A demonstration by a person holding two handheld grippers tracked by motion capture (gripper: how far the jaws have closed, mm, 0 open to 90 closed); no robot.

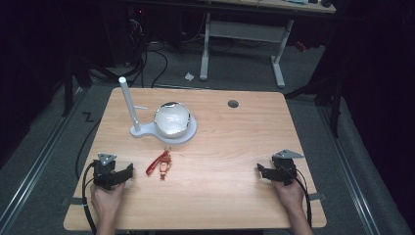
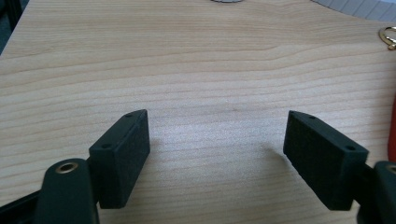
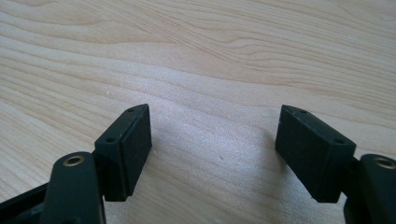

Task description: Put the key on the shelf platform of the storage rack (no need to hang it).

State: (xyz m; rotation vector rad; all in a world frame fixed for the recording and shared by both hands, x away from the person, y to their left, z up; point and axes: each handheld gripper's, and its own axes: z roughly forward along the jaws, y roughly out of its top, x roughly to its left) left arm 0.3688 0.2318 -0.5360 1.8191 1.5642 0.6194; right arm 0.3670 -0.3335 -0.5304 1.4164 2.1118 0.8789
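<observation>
A person is sitting at a wooden table (image 1: pixel 230 147) and is holding a two-jaw gripper in each hand. The left gripper (image 1: pixel 128 172) is resting near the front left part of the table, and its jaws are pointing toward the middle. In the left gripper view, the left gripper (image 2: pixel 217 144) is standing wide open, with only bare wood between its two black jaws; it is holding nothing. The right gripper (image 1: pixel 260 171) is lying near the front right part of the table, well apart from the left one. In the right gripper view, the right gripper (image 3: pixel 213 140) is also spread wide and is gripping nothing; only the wood grain is showing between the jaws.

The keychain (image 1: pixel 161 165) is lying flat on the table, just beside the left gripper, on the side toward the middle of the table. It is having a red strap, a gold clasp at the far end and a small figure at the near end. In the left gripper view, the gold clasp (image 2: pixel 388 37) and a red edge are appearing at the right border, outside the jaws.

Behind the keychain, a white stand (image 1: pixel 142 131) is standing with an upright white post (image 1: pixel 128 104) and a round base. A shiny round bowl (image 1: pixel 171 118) is sitting on this base. The keychain is near the base, but it is not touching it.
</observation>
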